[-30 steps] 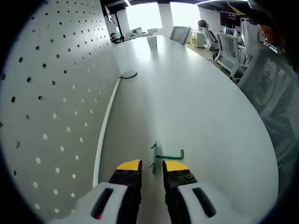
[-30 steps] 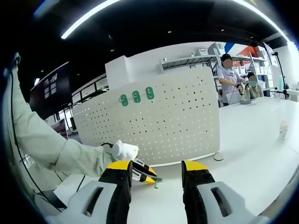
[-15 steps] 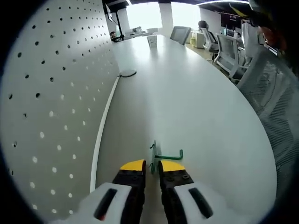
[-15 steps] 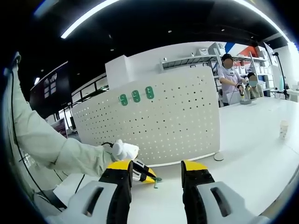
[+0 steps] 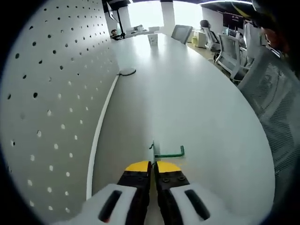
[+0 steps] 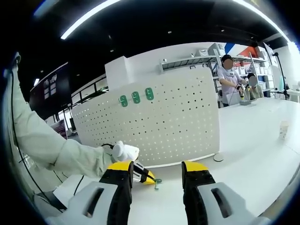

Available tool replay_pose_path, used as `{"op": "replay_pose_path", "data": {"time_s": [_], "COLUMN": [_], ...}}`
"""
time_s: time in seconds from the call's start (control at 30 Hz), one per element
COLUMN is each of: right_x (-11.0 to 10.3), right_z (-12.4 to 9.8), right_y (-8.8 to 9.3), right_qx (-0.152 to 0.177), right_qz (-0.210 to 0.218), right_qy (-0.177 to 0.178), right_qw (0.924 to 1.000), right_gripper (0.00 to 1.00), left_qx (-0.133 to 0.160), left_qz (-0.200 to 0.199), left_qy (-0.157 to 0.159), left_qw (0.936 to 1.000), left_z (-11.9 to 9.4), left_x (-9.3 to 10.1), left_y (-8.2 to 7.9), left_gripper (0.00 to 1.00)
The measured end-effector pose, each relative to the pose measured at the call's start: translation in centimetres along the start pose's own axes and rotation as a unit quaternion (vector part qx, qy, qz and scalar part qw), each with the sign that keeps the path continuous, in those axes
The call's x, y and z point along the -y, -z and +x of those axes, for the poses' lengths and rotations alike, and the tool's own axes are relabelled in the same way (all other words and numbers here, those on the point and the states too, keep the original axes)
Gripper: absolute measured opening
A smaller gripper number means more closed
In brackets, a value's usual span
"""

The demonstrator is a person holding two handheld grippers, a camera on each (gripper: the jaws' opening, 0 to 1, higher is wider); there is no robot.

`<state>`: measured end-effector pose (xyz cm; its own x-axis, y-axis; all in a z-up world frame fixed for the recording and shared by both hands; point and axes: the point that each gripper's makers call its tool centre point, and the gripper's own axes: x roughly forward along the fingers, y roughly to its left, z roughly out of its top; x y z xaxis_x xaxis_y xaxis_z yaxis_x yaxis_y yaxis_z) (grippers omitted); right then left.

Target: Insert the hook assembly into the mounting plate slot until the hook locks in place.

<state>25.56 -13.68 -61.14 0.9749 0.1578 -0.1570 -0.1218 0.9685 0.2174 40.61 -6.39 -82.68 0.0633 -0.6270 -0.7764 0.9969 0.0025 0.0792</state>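
A green wire hook [image 5: 165,153] lies on the white table [image 5: 187,103], its flat back plate pinched between the yellow tips of my left gripper [image 5: 153,166], which is shut on it. The hook's arm sticks out to the right. The white pegboard [image 5: 42,93] stands close on the left. In the right gripper view my right gripper [image 6: 156,171] is open with nothing between its fingers. Beyond it, the left gripper [image 6: 143,177] holds the green hook [image 6: 157,182] at the foot of the pegboard [image 6: 159,126], where three green hook plates [image 6: 136,97] hang near the top.
A white cable [image 5: 101,126] runs along the pegboard's foot to a round base [image 5: 126,71]. Office chairs [image 5: 234,51] line the table's right edge. A paper cup [image 6: 283,130] stands at the far right. People [image 6: 229,77] work at a bench behind. A sleeve [image 6: 42,145] reaches in from the left.
My left gripper's jaws have come together from a wide gap onto the hook's back plate. The right gripper has stayed still and open.
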Motion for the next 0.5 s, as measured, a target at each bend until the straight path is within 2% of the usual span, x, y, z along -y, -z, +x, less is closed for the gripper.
{"op": "replay_pose_path", "data": {"time_s": [0.23, 0.5], "right_x": [0.1, 0.0], "right_z": [-0.2, -0.4], "right_y": [-0.4, -0.7], "right_qx": [0.008, 0.013], "right_qz": [0.002, 0.004], "right_qy": [0.002, 0.002], "right_qw": [1.0000, 0.9999], "right_gripper": [0.39, 0.39], "left_qx": [-0.002, 0.025], "left_qz": [-0.013, -0.039], "left_qy": [-0.012, -0.034], "left_qw": [0.9998, 0.9983], "left_z": [-0.3, -1.7], "left_x": [0.1, -0.4], "left_y": [0.3, -0.6], "left_gripper": [0.04, 0.04]}}
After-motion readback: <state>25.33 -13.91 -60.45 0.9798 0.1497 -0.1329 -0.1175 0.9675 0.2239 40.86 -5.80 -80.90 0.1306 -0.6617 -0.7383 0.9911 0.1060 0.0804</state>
